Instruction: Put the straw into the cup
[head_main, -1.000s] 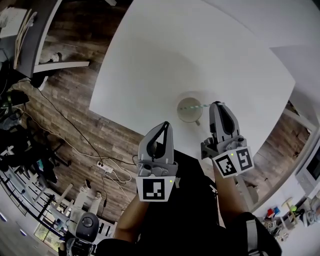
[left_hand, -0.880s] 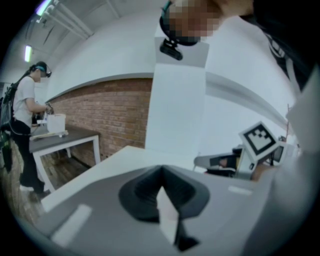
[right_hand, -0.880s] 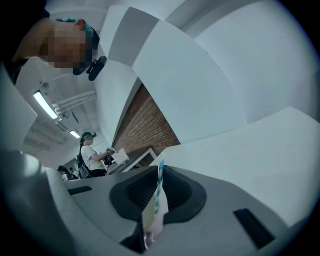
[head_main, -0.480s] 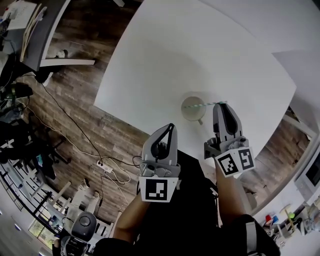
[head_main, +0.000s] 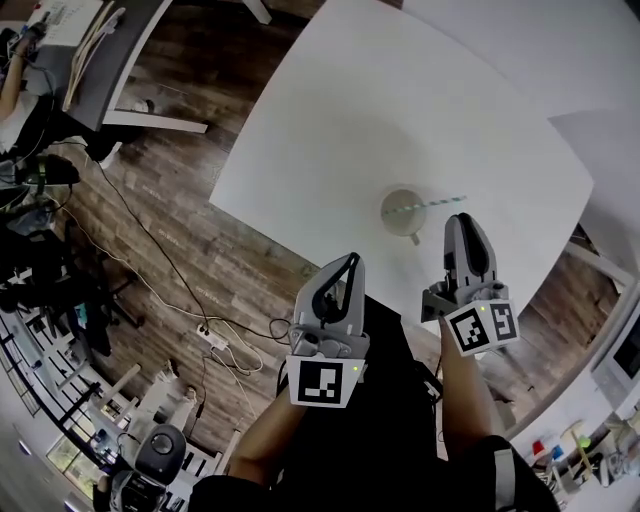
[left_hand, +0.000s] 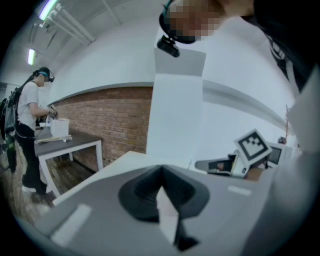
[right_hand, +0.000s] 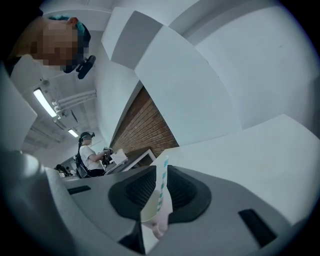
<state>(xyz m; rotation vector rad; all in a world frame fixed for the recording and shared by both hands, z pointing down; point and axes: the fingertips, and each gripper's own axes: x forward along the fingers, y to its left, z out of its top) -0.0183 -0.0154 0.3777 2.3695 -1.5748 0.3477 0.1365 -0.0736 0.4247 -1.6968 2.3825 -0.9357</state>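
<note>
Seemingly done with the straw (head_main: 436, 202): lying slanted in the cup (head_main: 398, 226) on the worktop (head_main: 380, 100), striped end jutting over the rim. Nothing grasped in the right gripper (head_main: 463, 222), jaws slightly parted, tips just short of that jutting end. Left gripper (head_main: 350, 262) clenched on nothing, well apart from the cup. Likely trouble: brushing the overhang with a careless sideways swing, levering the straw out or tipping the cup. Safer to back off straight.

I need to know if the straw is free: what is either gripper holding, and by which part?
Nothing. The straw leans in the cup, free of the right gripper, whose jaws stand slightly apart; the left gripper is shut and empty.
</note>
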